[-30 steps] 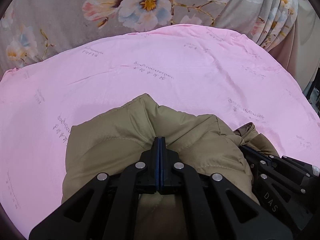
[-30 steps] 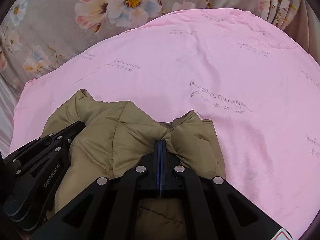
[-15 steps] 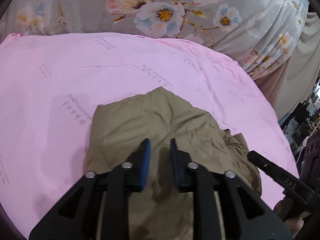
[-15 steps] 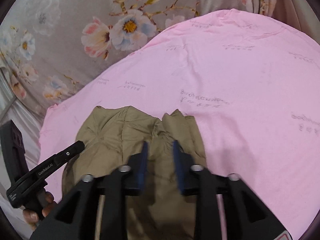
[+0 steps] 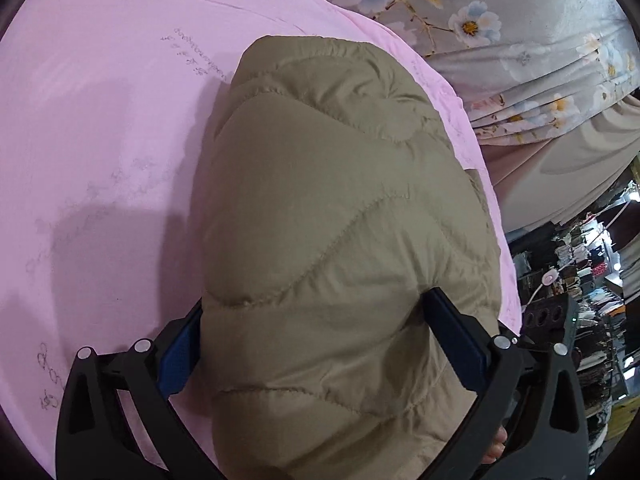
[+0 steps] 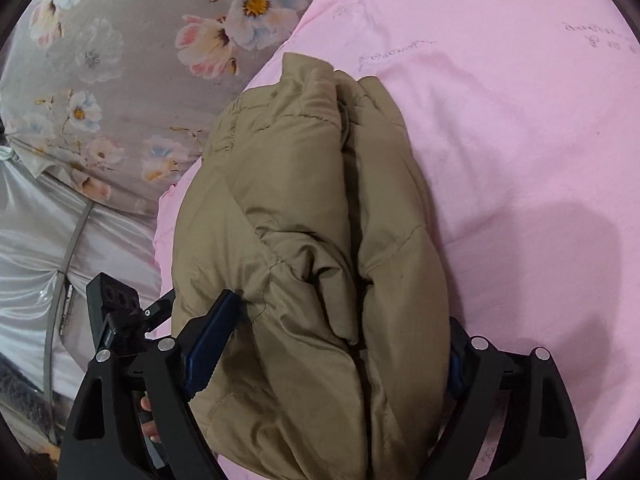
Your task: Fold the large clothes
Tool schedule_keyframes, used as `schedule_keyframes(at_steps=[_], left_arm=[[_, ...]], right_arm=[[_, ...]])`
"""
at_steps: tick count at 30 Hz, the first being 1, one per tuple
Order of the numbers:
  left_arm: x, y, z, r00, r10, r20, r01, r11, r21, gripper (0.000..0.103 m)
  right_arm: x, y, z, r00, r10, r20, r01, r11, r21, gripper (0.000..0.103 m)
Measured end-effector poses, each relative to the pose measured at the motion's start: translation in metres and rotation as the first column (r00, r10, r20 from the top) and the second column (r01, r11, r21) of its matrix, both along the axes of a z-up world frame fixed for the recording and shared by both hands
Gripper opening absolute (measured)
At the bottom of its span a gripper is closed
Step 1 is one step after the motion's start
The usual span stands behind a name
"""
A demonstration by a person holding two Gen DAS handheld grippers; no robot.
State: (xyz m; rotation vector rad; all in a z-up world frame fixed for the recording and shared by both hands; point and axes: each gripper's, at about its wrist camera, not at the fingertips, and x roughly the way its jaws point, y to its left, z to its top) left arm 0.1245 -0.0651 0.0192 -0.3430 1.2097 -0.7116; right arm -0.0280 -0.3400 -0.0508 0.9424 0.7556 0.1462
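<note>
Both our left gripper [image 5: 320, 344] and right gripper [image 6: 332, 344] have just been opening, jaws wide astride the folded khaki quilted jacket [image 5: 340, 220] on the pink sheet [image 5: 100, 140], which stretches toward nine o'clock.

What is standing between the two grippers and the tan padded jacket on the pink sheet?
Nothing visible. The jacket bulges between the wide-open jaws of the left gripper and right gripper, which have just been opening.

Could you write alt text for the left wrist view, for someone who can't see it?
A folded tan quilted jacket lies on a pink sheet, bulging up between the wide-open jaws of the left hand-held gripper, which have just been opening. Grey floral fabric shows behind, cluttered shelves at far right.
</note>
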Motion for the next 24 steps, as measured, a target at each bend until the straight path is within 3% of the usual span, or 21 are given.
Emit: schedule_keyframes(at_steps=[5, 7, 8, 10, 12, 17, 24], left_arm=[[-0.001, -0.011, 0.004, 0.999, 0.010, 0.030, -0.011, 1.000, 0.021, 0.098], [-0.007, -0.015, 0.015, 0.996, 0.013, 0.091, -0.019, 0.998, 0.066, 0.088], [-0.009, -0.018, 0.022, 0.992, 0.007, 0.130, -0.019, 0.996, 0.093, 0.080], [-0.016, -0.021, 0.037, 0.979, -0.013, 0.204, -0.015, 0.991, 0.133, 0.070], [-0.025, -0.023, 0.054, 0.964, -0.036, 0.264, -0.004, 0.989, 0.150, 0.060], [-0.043, -0.026, 0.099, 0.906, -0.075, 0.416, 0.000, 0.984, 0.177, 0.049], [-0.052, -0.011, 0.169, 0.817, -0.059, 0.574, -0.011, 0.993, 0.118, 0.047]], right_arm=[[0.009, 0.006, 0.002, 0.999, -0.012, 0.033, 0.011, 1.000, 0.006, 0.083], [0.010, 0.009, 0.007, 0.998, -0.023, 0.052, 0.024, 1.000, -0.010, 0.065], [0.008, 0.011, 0.012, 0.998, -0.026, 0.061, 0.028, 0.999, -0.032, 0.060], [0.005, 0.011, 0.026, 0.996, -0.029, 0.089, 0.035, 0.997, -0.071, 0.038], [0.001, 0.015, 0.045, 0.992, -0.039, 0.121, 0.055, 0.990, -0.129, 0.031], [-0.011, 0.030, 0.094, 0.978, -0.048, 0.205, 0.098, 0.965, -0.244, 0.026], [-0.023, 0.051, 0.164, 0.938, -0.034, 0.345, 0.164, 0.920, -0.356, 0.025]])
